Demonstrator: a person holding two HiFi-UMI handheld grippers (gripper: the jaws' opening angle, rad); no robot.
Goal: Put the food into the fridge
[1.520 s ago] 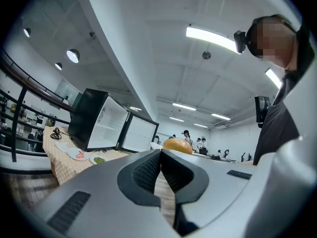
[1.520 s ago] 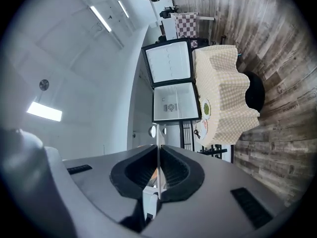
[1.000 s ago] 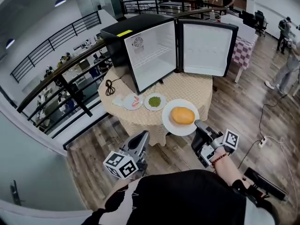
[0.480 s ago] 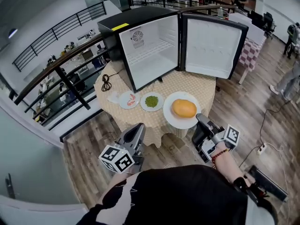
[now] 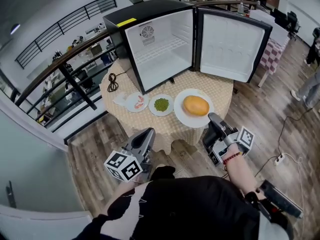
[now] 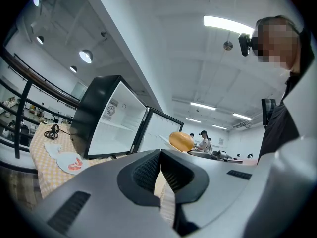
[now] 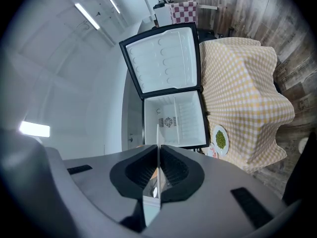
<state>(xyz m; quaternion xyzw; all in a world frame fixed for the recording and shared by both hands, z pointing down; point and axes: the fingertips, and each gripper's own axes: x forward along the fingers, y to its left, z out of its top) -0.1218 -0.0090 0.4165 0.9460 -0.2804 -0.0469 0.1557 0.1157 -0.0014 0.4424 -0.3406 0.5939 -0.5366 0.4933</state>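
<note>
White, stiff and probably glazed: large plate (image 5: pixel 181 119) with one rounded orange-yellow piece of food (image 5: pixel 196 105) at its middle, out in front of the fridge (image 5: pixel 160 49), roughly below the hinge line between the open cabinet and the swung-out door (image 5: pixel 232 46). Judged fairly heavy for a one-sided pinch, slick at the rim, breakable if dropped. Food apparently loose on top and round enough to roll, so best carried dead level and without jerks. Only sensible hold: the rim, on the side farthest from the fridge, well clear of the food.

Right gripper (image 5: pixel 212 120) at exactly that spot, on the plate's edge away from the fridge, jaws almost together with only the thin white rim, seen edge-on, clamped between them. Aimed straight at the fridge's bare white interior. Hard to tell whether resting on the checked cloth (image 5: pixel 220 91) or lifted just clear of it.

Left gripper (image 5: pixel 146 135) farther from the fridge than any plate, beyond the cloth's hanging edge, jaws pressed together on nothing. Well apart from the large plate, off to its left.

Closer to the fridge's front: plate of green food (image 5: pixel 161 104) and plate of pink pieces (image 5: pixel 138 102), side by side, untouched, left of the large plate.
</note>
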